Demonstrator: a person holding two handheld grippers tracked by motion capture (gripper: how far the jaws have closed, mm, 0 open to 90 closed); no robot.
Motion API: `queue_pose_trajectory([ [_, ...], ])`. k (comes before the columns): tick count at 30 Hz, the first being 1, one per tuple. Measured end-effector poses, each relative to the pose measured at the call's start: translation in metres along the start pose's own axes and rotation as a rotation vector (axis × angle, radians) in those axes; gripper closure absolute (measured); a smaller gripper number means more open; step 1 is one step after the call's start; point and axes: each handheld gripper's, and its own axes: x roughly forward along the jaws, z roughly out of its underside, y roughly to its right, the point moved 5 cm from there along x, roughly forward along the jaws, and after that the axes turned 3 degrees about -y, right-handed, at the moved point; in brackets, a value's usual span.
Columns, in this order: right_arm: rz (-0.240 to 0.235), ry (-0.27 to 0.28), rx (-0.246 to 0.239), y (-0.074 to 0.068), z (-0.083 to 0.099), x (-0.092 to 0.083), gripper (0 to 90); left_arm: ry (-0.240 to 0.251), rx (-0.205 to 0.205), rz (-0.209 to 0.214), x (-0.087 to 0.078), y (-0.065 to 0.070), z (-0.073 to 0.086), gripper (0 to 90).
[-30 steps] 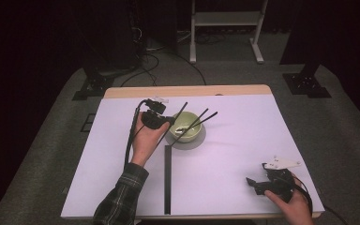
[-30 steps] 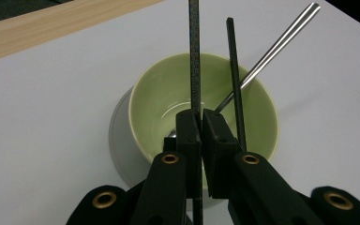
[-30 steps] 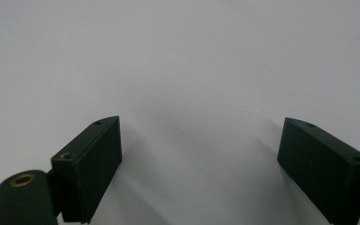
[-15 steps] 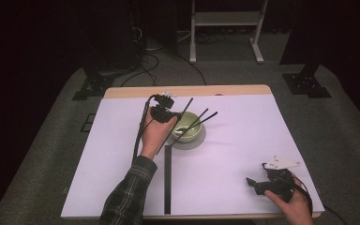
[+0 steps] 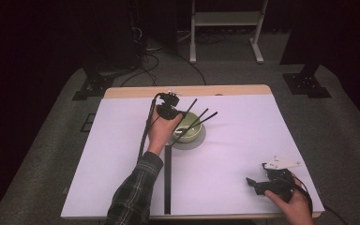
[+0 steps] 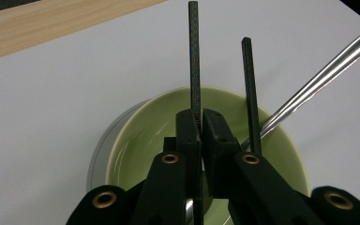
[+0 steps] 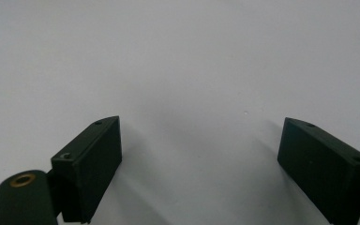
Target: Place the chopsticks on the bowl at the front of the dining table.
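A pale green bowl (image 5: 191,135) (image 6: 140,140) sits near the table's middle. My left gripper (image 5: 174,112) (image 6: 200,121) hangs over the bowl's near-left rim, shut on a thin black chopstick (image 6: 194,61) that points out past the bowl. A second black chopstick (image 6: 249,89) and a shiny metal spoon handle (image 6: 323,70) lean in the bowl, and both jut out past its far-right rim (image 5: 211,114). My right gripper (image 5: 258,183) (image 7: 201,159) rests low at the table's front right, open, with bare table between its jaws.
The white table top (image 5: 243,140) has a wooden strip (image 5: 187,91) along its far edge. A black line (image 5: 168,183) runs from the bowl to the front edge. Stands and cables lie on the floor beyond the table.
My left hand has carried the held chopstick rightward and slightly down, from beside the bowl's left to over its rim. The right hand has stayed put.
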Motion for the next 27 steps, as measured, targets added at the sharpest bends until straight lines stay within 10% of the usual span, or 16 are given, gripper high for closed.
queue_pose_trajectory([
  [21,0.000,0.001,0.000,0.000,0.000,0.000,12.3,-0.007,-0.021,-0.017,0.011,-0.004,0.003,84.9],
  [27,0.000,0.001,0.000,0.000,0.000,0.000,12.3,-0.017,-0.015,-0.013,0.008,-0.005,0.003,71.5],
])
